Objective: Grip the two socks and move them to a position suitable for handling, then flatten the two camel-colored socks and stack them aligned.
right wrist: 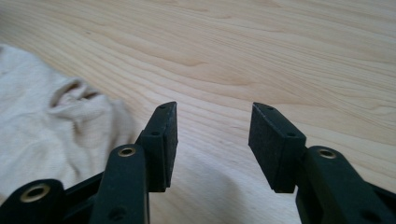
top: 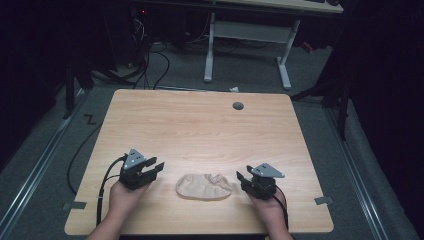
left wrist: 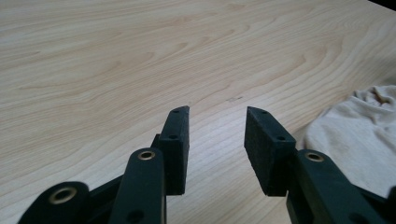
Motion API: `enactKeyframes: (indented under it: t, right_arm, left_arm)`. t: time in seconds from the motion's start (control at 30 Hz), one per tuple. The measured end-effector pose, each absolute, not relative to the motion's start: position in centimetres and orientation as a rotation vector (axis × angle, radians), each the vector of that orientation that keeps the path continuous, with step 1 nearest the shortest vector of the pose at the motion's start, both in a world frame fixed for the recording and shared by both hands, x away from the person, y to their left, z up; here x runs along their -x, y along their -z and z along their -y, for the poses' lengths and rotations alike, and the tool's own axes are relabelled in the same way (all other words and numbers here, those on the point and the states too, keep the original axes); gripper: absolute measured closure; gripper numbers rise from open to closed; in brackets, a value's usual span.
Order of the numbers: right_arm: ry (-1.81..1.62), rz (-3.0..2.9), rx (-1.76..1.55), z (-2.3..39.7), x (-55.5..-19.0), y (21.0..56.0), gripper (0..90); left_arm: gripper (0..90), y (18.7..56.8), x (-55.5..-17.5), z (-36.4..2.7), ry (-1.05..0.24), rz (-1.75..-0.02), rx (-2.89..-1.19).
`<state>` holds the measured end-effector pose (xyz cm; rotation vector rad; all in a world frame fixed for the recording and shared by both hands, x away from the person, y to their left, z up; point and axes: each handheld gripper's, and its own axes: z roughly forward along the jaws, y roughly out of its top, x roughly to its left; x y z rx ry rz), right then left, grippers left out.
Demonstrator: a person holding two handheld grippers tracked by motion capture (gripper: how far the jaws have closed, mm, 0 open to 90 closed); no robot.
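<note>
I see a beige cloth (top: 204,186) near the table's (top: 200,120) front edge, between my open left gripper (top: 155,167) and right gripper (top: 242,179).

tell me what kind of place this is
Probably a lab or recording workspace, not a home: a bare wooden table on grey carpet, cables trailing by dark equipment behind, and a white desk frame. A person holds two grippers beside a beige cloth.

table (top: 200,125) lit, surroundings dark; close views bright, soft.
</note>
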<state>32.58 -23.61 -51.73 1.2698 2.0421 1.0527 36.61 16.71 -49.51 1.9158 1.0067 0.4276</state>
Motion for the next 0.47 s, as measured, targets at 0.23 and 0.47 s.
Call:
enactKeyframes:
  t: [0.23,0.47]
  right_arm:
    - [-1.042,-2.008,-1.318,25.3,-33.2,52.0,50.9]
    - [-1.057,-1.977,-1.354,25.5,-33.9,51.9,51.3]
  left_arm:
    - [57.8,50.2,-36.9,-17.2,-0.450,-1.028,-1.953]
    - [57.7,50.4,-36.5,-18.7,-0.408,-1.067,-1.940]
